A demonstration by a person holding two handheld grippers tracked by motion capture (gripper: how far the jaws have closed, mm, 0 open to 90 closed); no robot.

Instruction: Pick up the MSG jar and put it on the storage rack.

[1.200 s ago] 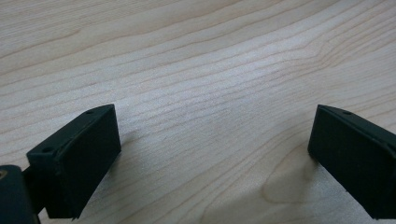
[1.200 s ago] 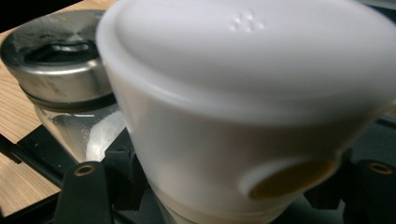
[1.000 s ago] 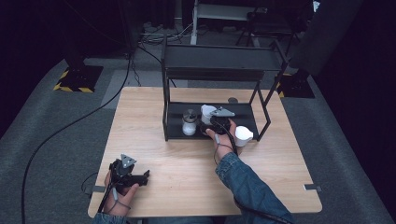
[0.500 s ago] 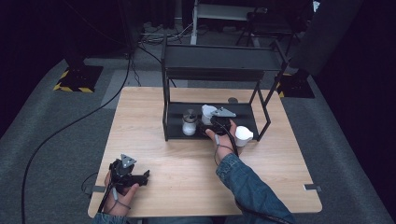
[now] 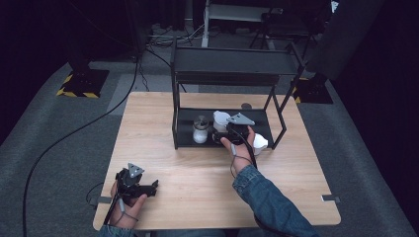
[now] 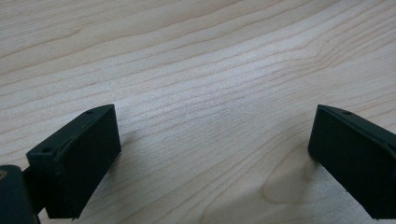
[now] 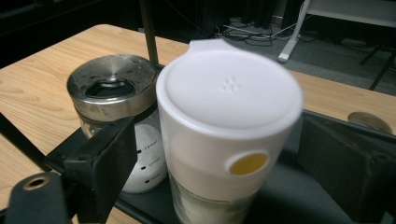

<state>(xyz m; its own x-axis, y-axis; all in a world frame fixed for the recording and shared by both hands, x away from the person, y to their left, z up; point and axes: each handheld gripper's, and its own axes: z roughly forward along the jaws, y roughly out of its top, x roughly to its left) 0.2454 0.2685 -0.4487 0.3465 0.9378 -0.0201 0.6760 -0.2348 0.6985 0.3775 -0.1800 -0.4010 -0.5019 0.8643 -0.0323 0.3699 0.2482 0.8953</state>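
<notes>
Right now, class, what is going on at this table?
A person works with two hand-held grippers. The right gripper has just been opening around a white-lidded container on the black rack's lower shelf, beside a glass jar with a metal lid; its pads stand clear of it. The left gripper hangs open over the bare wooden table.

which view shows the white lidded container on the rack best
The right gripper view: the white lidded container stands close between that gripper's open jaws, with its lid, yellow dot and pale contents plain, beside the glass jar. In the high view it is small and partly covered by the right gripper. The left gripper view faces bare tabletop.
</notes>
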